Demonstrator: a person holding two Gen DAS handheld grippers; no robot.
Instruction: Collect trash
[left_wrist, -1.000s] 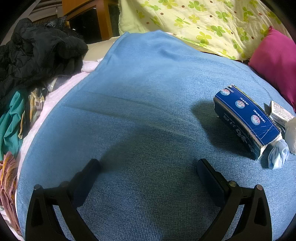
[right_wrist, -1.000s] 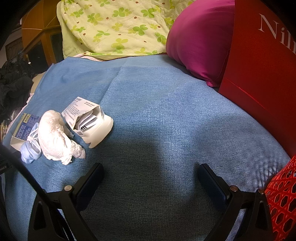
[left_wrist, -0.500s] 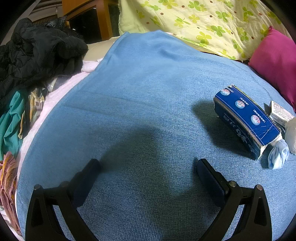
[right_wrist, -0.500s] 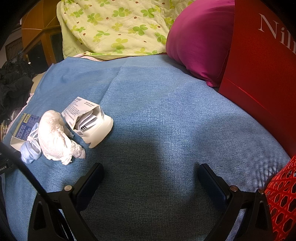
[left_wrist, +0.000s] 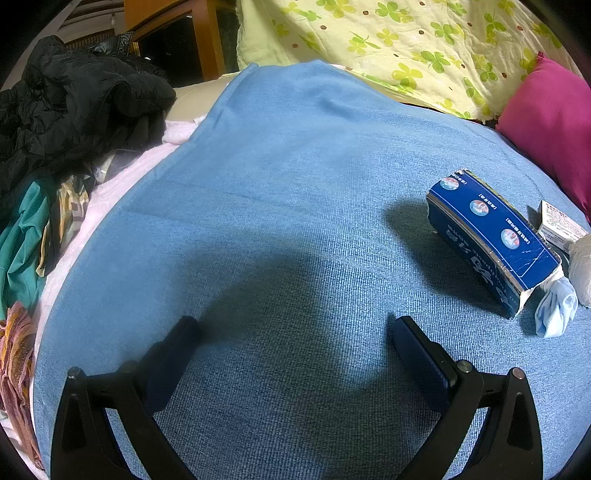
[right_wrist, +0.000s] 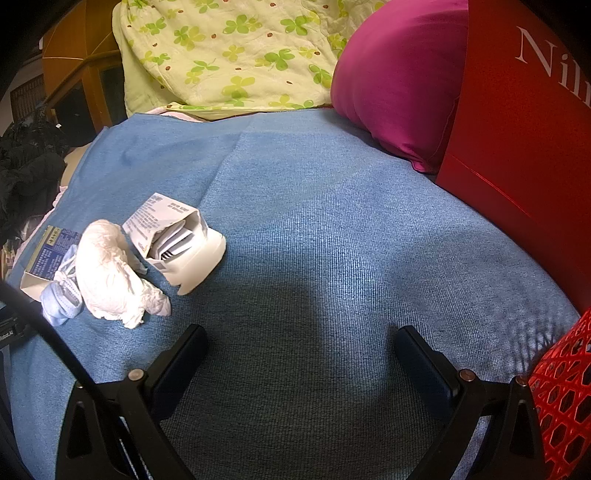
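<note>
Trash lies in a cluster on the blue blanket (right_wrist: 332, 240). A dark blue carton (left_wrist: 491, 236) lies on its side at the right of the left wrist view, and shows at the far left of the right wrist view (right_wrist: 48, 258). Beside it are a light blue face mask (left_wrist: 556, 310) (right_wrist: 61, 295), a crumpled white tissue (right_wrist: 107, 273), and a torn white box with leaflets (right_wrist: 177, 240). My left gripper (left_wrist: 291, 332) is open and empty, left of the carton. My right gripper (right_wrist: 301, 347) is open and empty, right of the tissue.
A red mesh basket (right_wrist: 565, 387) sits at the right edge, behind it a red bag (right_wrist: 524, 129) and a magenta pillow (right_wrist: 399, 85). A green floral quilt (left_wrist: 406, 48) lies at the back. Dark clothes (left_wrist: 66, 110) pile up at the left.
</note>
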